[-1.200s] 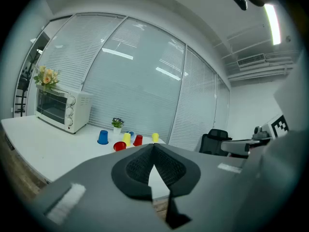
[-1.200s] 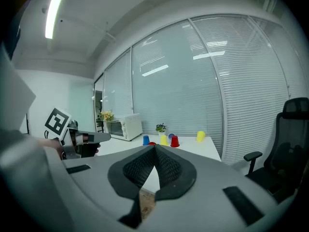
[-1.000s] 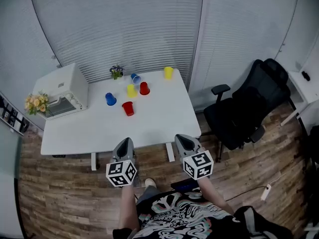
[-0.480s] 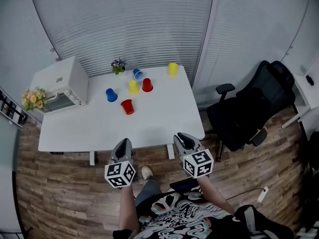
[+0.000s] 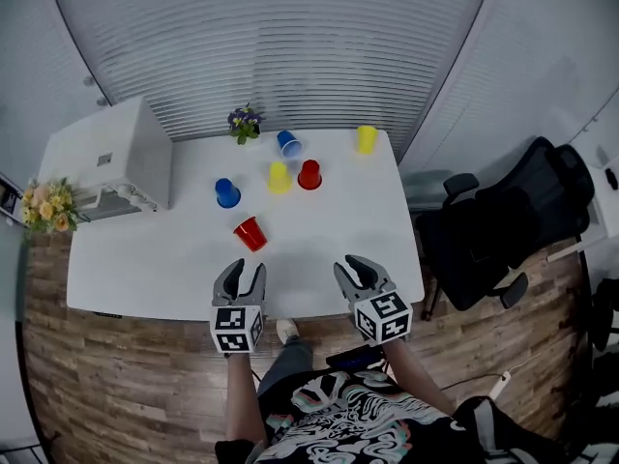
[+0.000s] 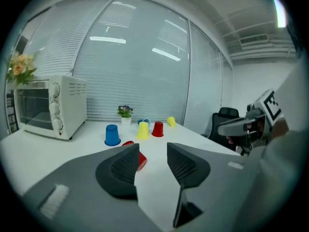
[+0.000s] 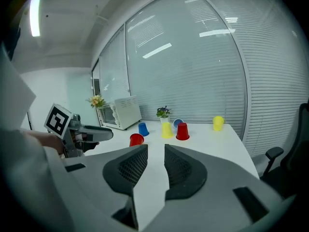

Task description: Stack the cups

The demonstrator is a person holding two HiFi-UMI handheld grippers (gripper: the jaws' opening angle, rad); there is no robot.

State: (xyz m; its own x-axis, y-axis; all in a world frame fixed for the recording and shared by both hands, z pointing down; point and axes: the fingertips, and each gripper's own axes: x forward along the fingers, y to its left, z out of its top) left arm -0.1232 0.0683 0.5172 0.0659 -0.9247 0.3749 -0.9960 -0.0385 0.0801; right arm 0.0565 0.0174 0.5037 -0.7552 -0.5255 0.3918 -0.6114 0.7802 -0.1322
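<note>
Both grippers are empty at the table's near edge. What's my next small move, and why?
Probably ease the left gripper forward toward the tipped red cup: it lies nearest, just ahead of those jaws, which have just been opening and hold nothing.

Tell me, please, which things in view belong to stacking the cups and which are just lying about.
For the job: standing blue cup; tipped red cup; middle yellow cup; standing red cup; tipped blue cup; far-right yellow cup.

Lying about: toaster oven; potted flowers; flower bouquet; office chair.
</note>
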